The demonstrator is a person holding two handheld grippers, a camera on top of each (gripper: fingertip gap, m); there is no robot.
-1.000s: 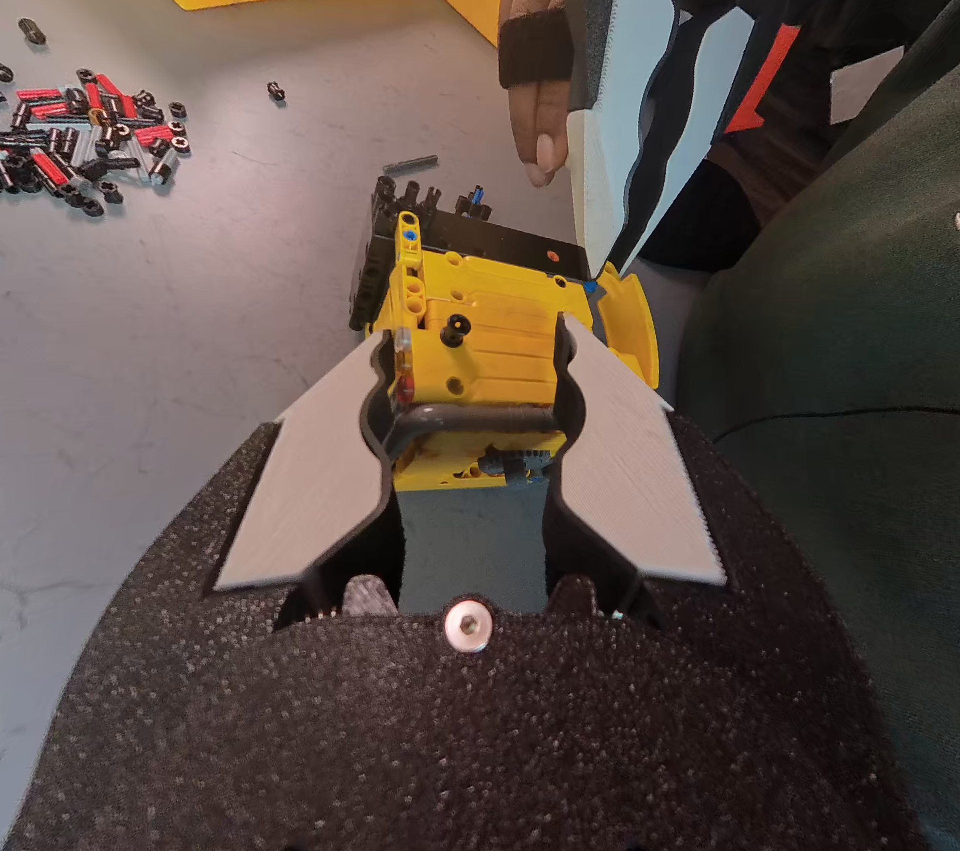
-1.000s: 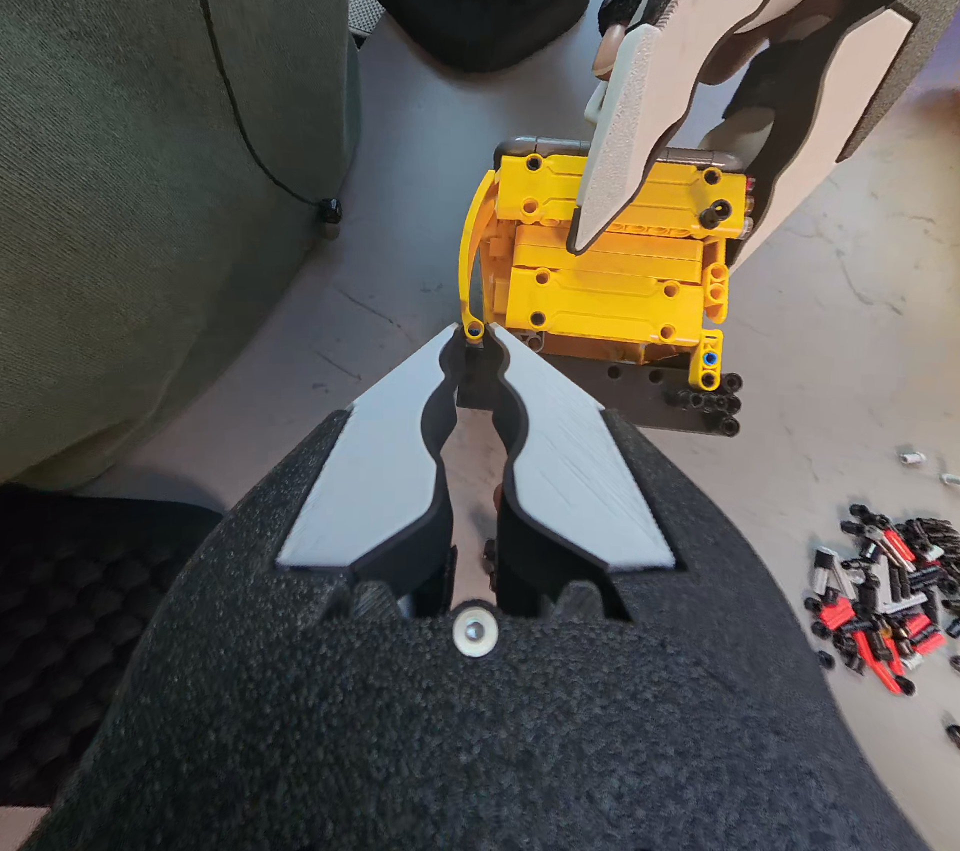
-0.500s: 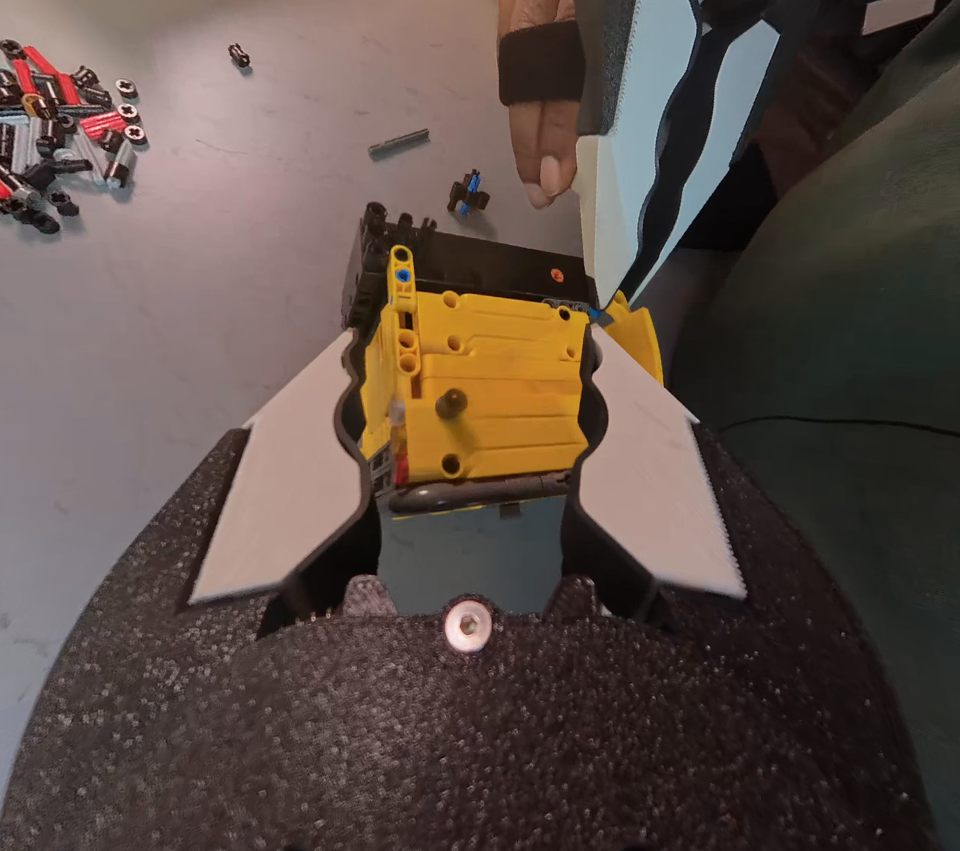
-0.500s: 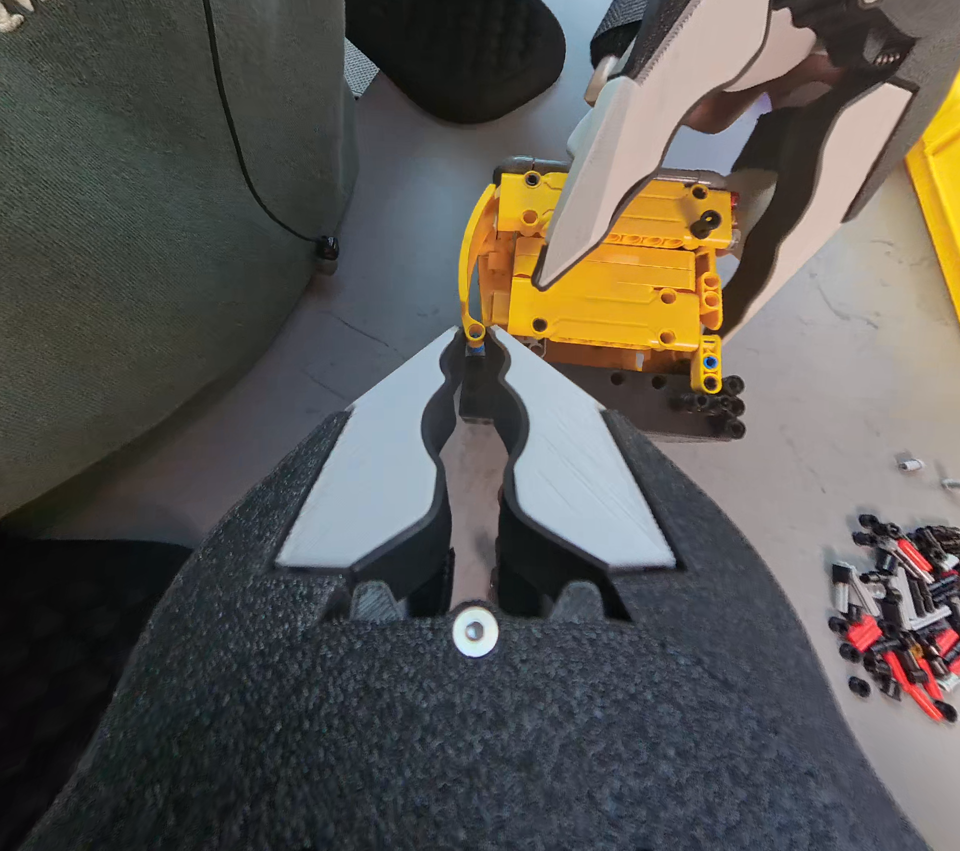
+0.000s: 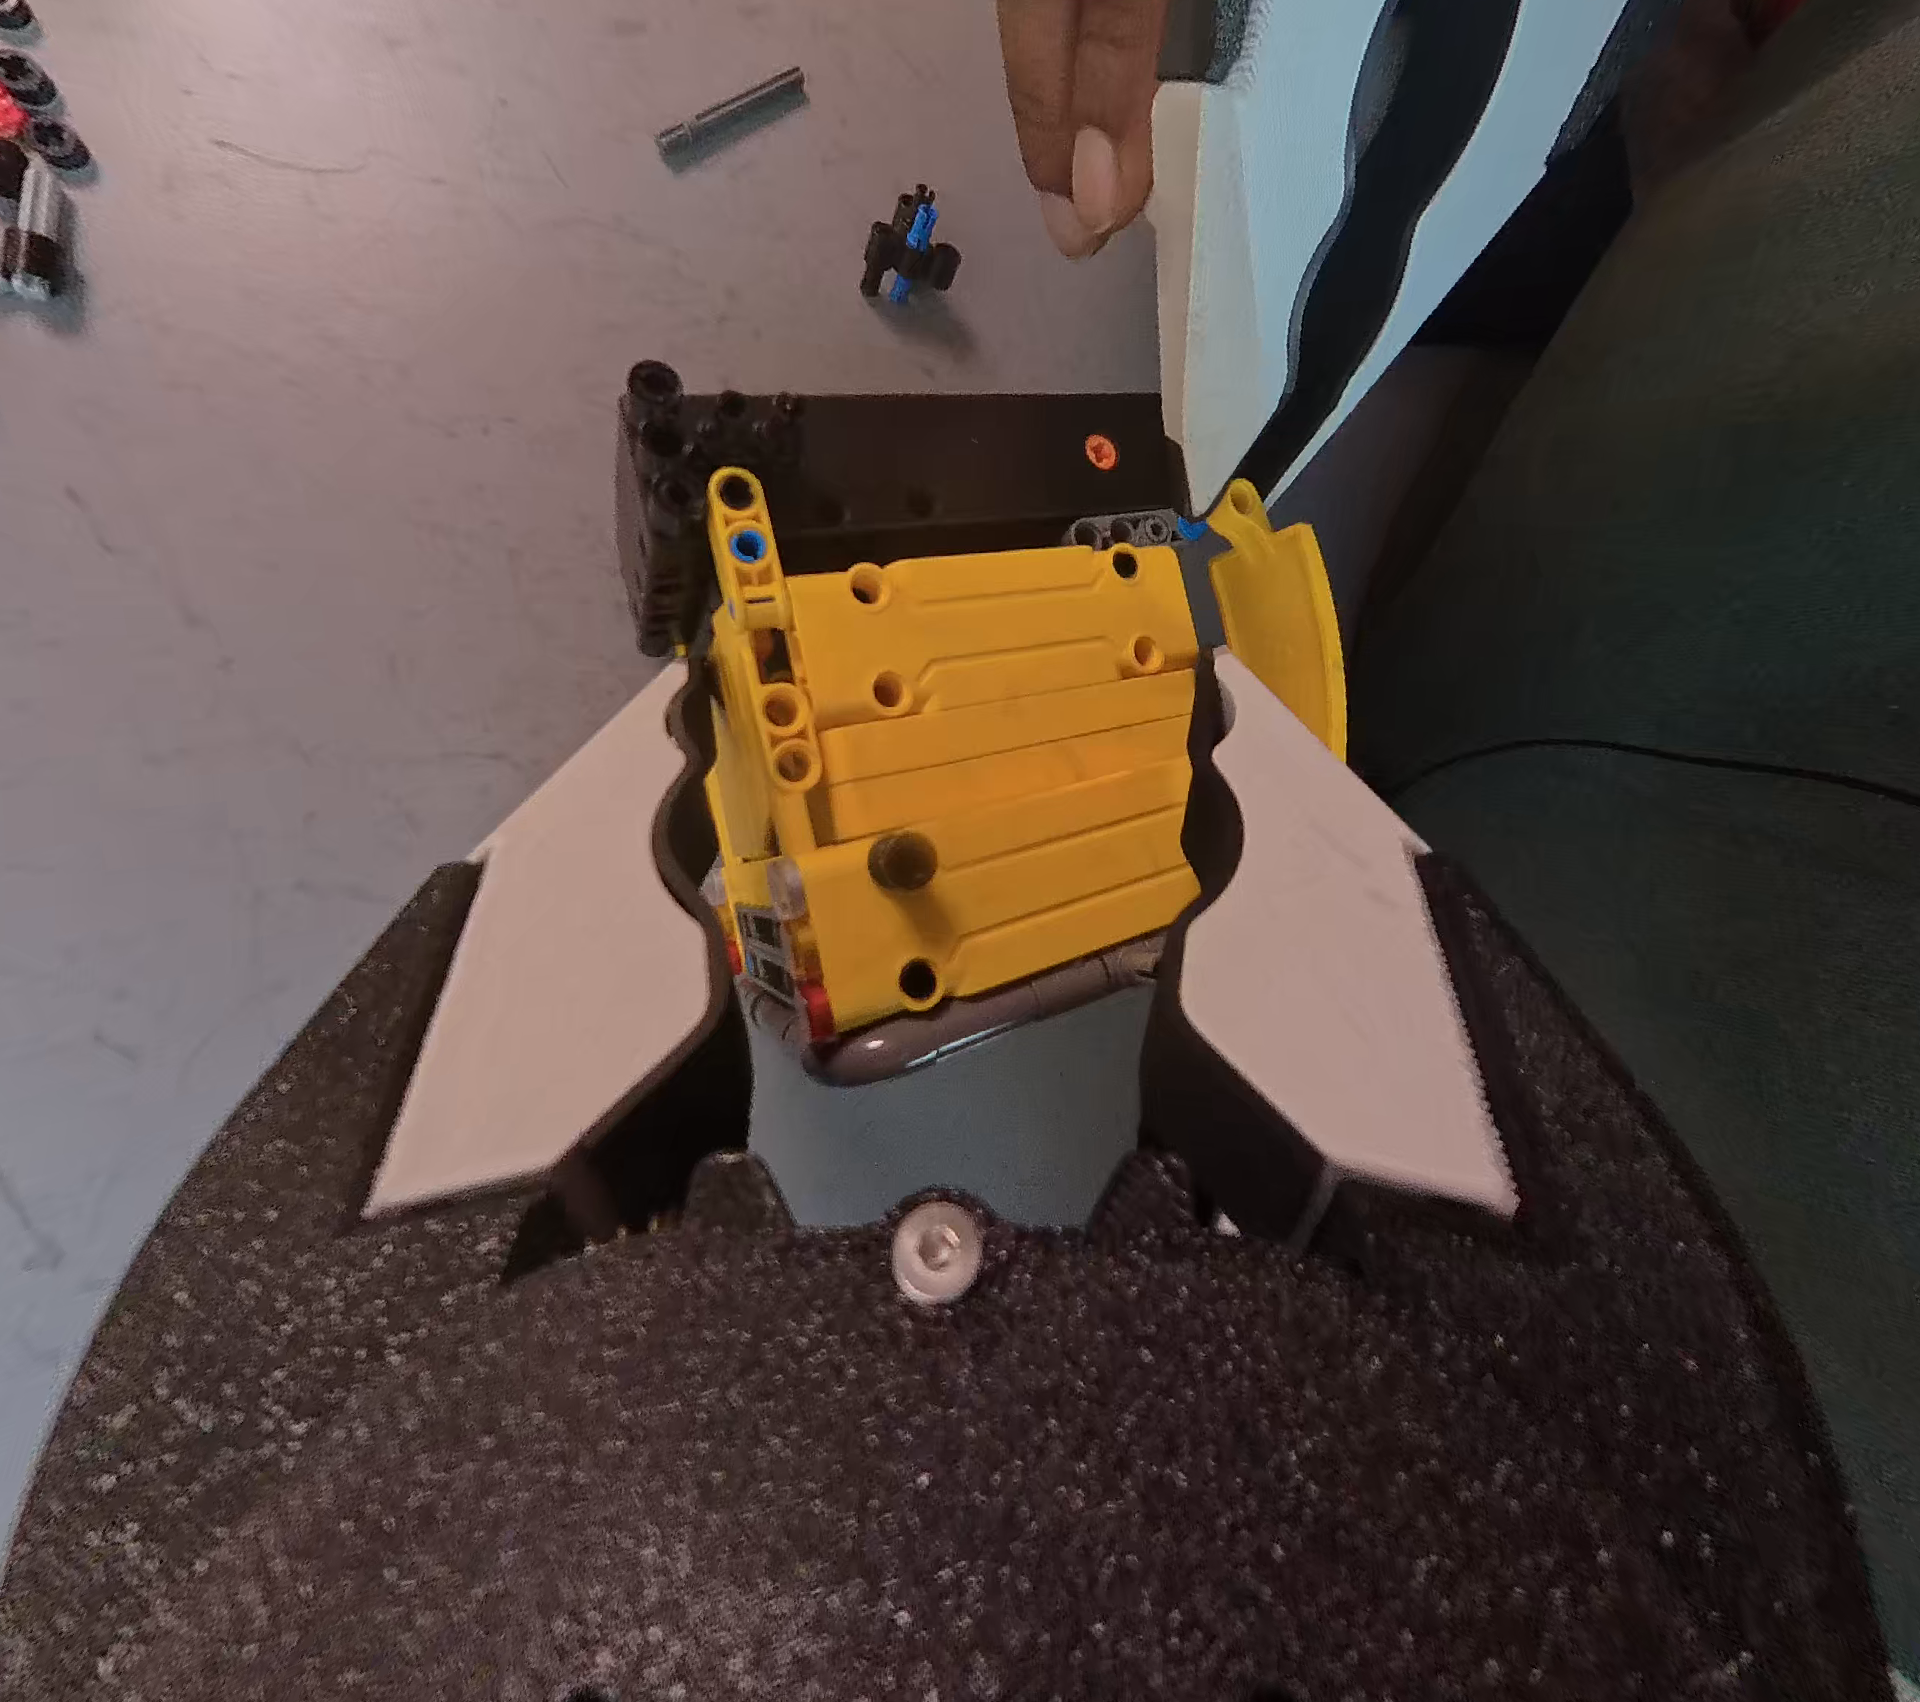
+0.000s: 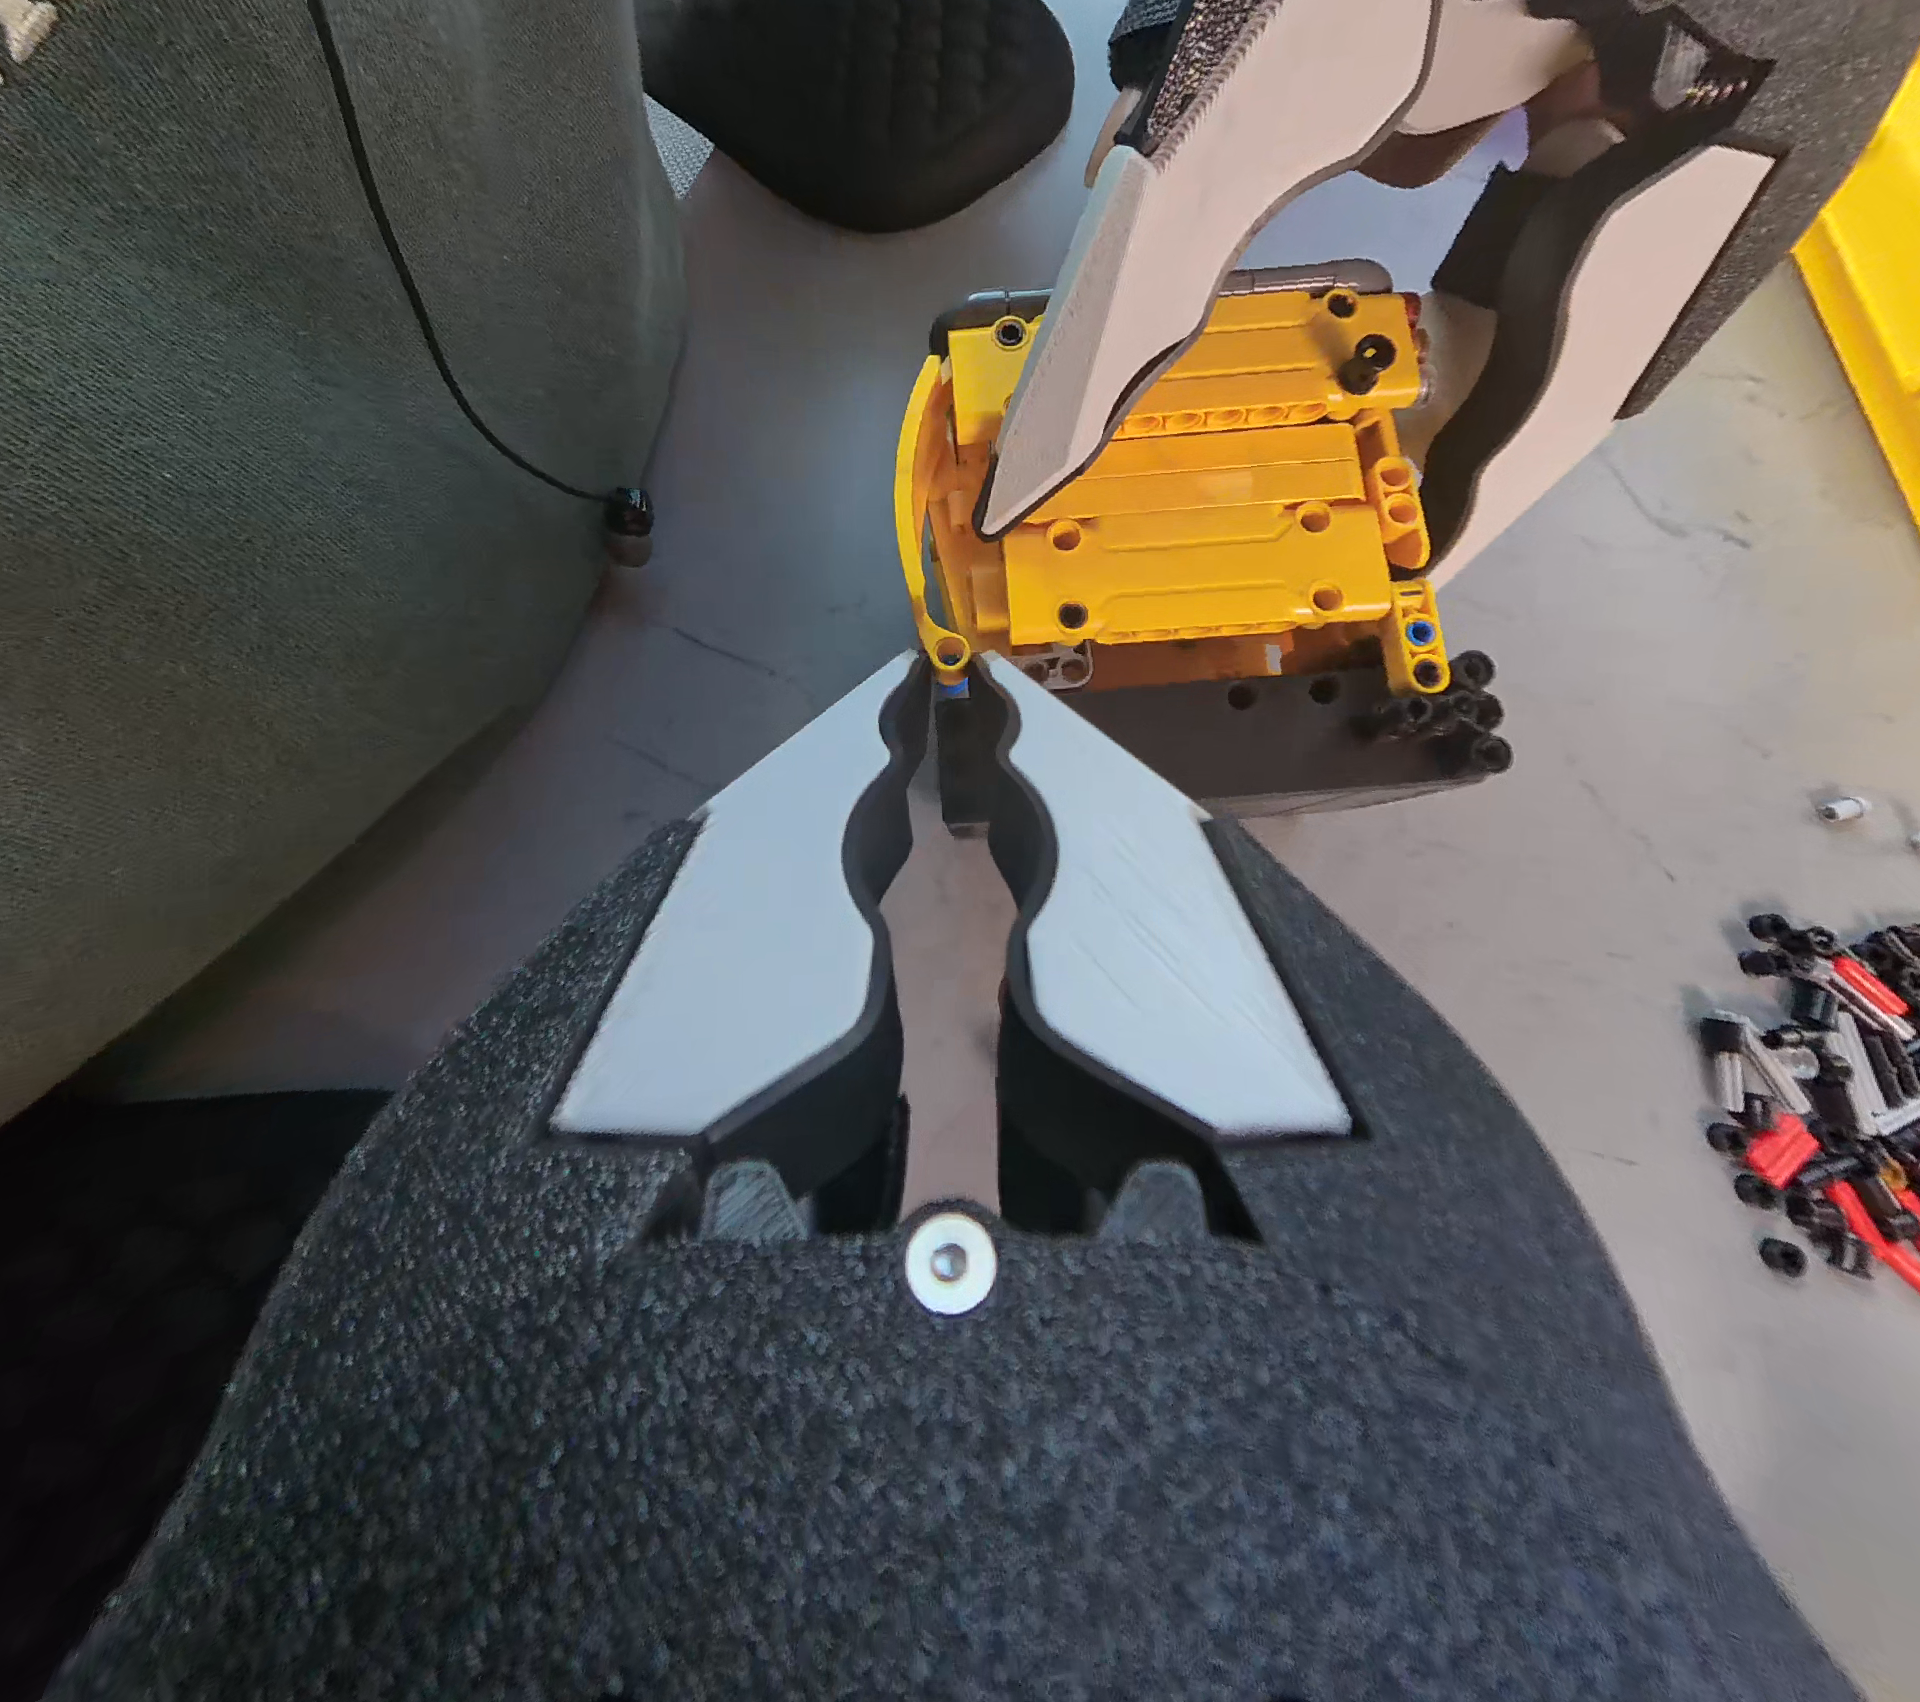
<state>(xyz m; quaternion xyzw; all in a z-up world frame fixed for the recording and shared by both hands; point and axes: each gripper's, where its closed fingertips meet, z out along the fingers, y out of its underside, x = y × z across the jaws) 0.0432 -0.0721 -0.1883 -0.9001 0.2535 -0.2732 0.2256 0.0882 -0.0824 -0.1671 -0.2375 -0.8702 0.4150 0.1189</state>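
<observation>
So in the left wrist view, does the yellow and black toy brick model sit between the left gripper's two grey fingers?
Yes, the yellow and black toy brick model sits between the left gripper, one grey finger on each side.

The model point(image 5: 997, 779) is yellow in ribbed panels, on a black base point(image 5: 935, 457) with one orange dot; it shows a blue pin, small red ends and a grey curved bar at its near end. The left gripper point(image 5: 945, 696) is speckled black foam with pale grey fingers point(image 5: 561, 977) edged in black. The right gripper point(image 6: 951, 676) has the same black foam and pale grey fingers point(image 6: 748, 946). The surface point(image 5: 312, 509) is mottled grey. The loose pins point(image 6: 1829, 1091) are black, red and grey. The sweater point(image 6: 260, 405) is dark green with pale stitching. The bin point(image 6: 1870, 302) is yellow.
</observation>
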